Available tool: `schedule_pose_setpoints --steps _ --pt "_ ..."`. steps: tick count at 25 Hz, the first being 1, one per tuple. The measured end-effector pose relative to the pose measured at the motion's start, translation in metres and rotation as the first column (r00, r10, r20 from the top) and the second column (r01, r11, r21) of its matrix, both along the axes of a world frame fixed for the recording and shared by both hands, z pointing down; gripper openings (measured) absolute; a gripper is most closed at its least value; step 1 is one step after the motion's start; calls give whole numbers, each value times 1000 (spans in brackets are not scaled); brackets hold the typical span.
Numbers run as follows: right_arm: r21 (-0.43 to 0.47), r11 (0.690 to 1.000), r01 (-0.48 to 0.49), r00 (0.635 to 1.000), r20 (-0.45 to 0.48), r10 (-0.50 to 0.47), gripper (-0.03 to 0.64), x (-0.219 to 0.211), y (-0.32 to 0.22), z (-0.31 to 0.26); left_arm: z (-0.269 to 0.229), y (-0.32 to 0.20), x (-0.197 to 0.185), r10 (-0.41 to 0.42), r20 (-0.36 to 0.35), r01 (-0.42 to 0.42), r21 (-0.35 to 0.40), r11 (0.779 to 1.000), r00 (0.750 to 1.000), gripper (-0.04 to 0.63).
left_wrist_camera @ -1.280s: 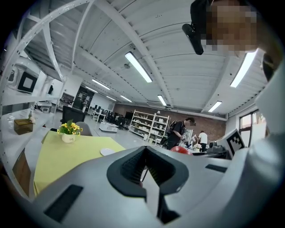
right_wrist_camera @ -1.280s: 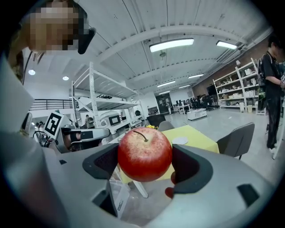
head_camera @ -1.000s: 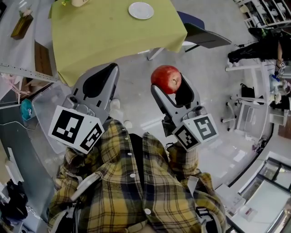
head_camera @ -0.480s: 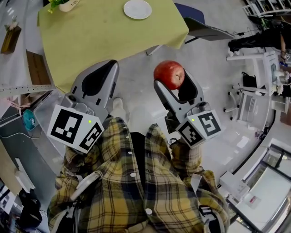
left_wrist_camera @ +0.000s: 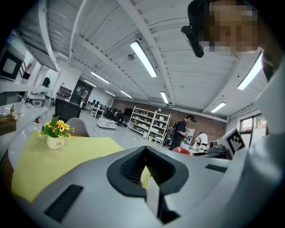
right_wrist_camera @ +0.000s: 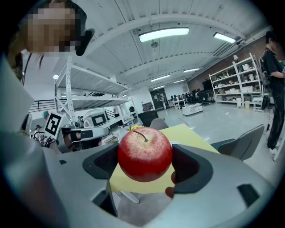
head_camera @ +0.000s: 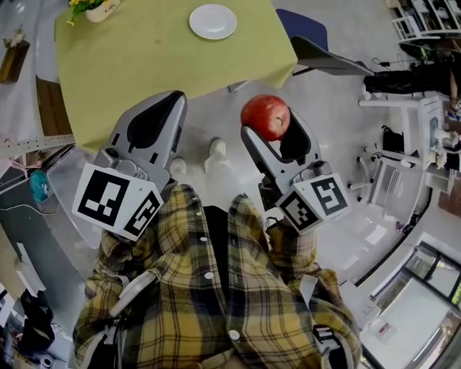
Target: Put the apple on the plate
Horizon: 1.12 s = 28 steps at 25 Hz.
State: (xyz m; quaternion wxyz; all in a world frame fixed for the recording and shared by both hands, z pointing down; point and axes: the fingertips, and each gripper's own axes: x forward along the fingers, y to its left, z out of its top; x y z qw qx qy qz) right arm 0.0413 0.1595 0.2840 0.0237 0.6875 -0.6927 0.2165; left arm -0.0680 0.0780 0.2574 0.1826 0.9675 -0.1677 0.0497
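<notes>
The counter (head_camera: 144,65) and its white plate (head_camera: 213,21) have drawn nearer as the person walks up. The right gripper (head_camera: 277,140) has its fingers clamped on the apple (head_camera: 265,117), carried in the air, well short of the plate. The left gripper (head_camera: 162,108), probably unneeded, has its fingers pressed together, empty.

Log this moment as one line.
right gripper: shut on apple, over floor beside table | left gripper: shut, empty | plate: bare, on table | task: apple not yet on plate
</notes>
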Motion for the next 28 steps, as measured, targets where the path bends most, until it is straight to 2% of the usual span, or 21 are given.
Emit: schedule_pose_setpoints --steps 6,10,15,20,24,28 --pt "26 995 95 995 -4 -95 371 34 -23 -7 -6 -11 38 -70 -7 70 22 997 998 8" --pt "31 985 172 985 9 -173 371 61 -29 -7 -7 -12 62 -141 -4 141 28 990 990 8" --pt "40 972 232 973 3 -232 371 82 -36 -4 -3 -7 81 -187 0 187 38 982 982 8" --pt "42 962 269 963 1 -269 371 93 -46 -5 -5 -13 90 -226 1 225 41 973 974 8" --pt "31 956 293 956 10 -294 371 96 -57 0 -2 -30 84 -279 4 279 37 960 960 8" --pt "19 955 297 955 17 -297 371 97 -79 8 6 -52 80 -296 9 296 27 955 955 8"
